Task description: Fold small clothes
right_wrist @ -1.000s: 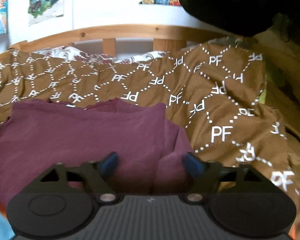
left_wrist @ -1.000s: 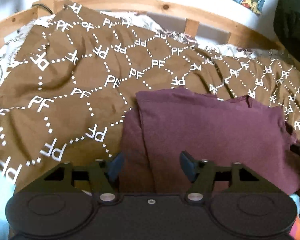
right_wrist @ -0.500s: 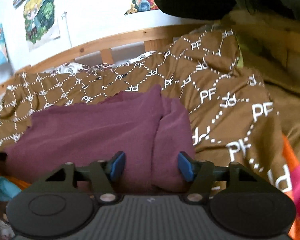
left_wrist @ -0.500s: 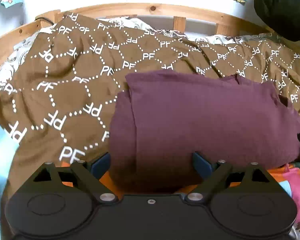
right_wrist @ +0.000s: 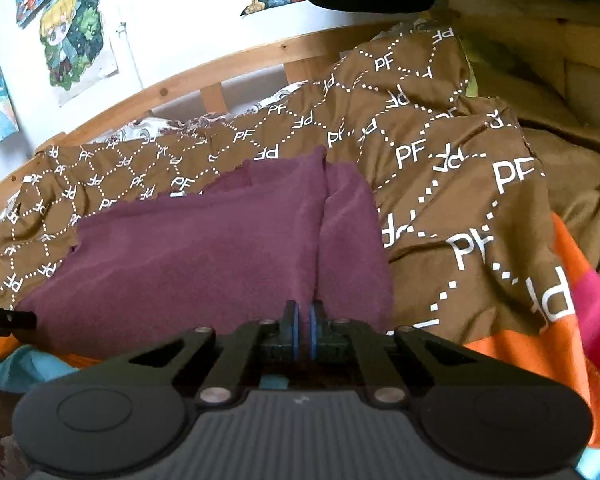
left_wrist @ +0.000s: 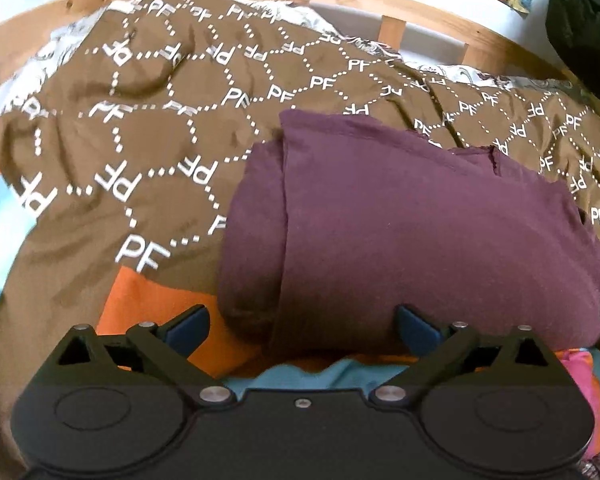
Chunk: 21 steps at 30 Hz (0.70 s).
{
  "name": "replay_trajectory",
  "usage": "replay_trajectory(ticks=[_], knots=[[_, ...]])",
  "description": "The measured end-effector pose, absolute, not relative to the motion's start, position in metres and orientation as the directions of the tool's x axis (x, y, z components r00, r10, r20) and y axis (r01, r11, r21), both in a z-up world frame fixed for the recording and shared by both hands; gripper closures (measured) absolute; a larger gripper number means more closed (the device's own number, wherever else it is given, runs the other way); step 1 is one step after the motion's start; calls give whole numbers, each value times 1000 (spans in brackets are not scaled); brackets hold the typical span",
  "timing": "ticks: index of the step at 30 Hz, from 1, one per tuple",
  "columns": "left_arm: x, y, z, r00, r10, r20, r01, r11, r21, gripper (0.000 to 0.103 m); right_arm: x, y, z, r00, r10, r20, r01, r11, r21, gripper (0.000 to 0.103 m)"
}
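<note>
While the left hand-held gripper (left_wrist: 302, 326) gapes wide, the right hand-held gripper (right_wrist: 303, 320) pinches the maroon garment's (right_wrist: 204, 248) near edge.

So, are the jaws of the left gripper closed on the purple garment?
No, the left gripper has its jaws wide apart, with the purple garment's near edge between them.

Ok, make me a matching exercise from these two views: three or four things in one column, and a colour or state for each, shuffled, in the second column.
Column one:
1. left tool
2. right tool
3. folded garment
4. bedspread with PF letters

Column two:
A. brown with white dotted lines
B. wide open, the garment's near edge between its fingers
C. dark purple
D. closed at the garment's near edge

Pairs: 1-B, 2-D, 3-C, 4-A
</note>
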<state>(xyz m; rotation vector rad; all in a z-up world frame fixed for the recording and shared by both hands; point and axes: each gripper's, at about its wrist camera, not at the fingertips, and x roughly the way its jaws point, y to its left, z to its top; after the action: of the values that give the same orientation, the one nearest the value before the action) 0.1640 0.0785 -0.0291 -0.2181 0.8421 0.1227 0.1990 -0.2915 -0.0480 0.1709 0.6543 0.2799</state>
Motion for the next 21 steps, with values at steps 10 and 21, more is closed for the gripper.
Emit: replay_trajectory(ticks=[10, 21], knots=[[153, 88, -15, 756, 24, -655, -222, 950, -221, 11, 200, -290, -51, 760, 313, -569, -205, 947, 248, 95], [167, 81, -18, 711, -10, -703, -169, 968, -185, 94, 197, -287, -51, 773, 299, -560, -203, 952, 227, 94]])
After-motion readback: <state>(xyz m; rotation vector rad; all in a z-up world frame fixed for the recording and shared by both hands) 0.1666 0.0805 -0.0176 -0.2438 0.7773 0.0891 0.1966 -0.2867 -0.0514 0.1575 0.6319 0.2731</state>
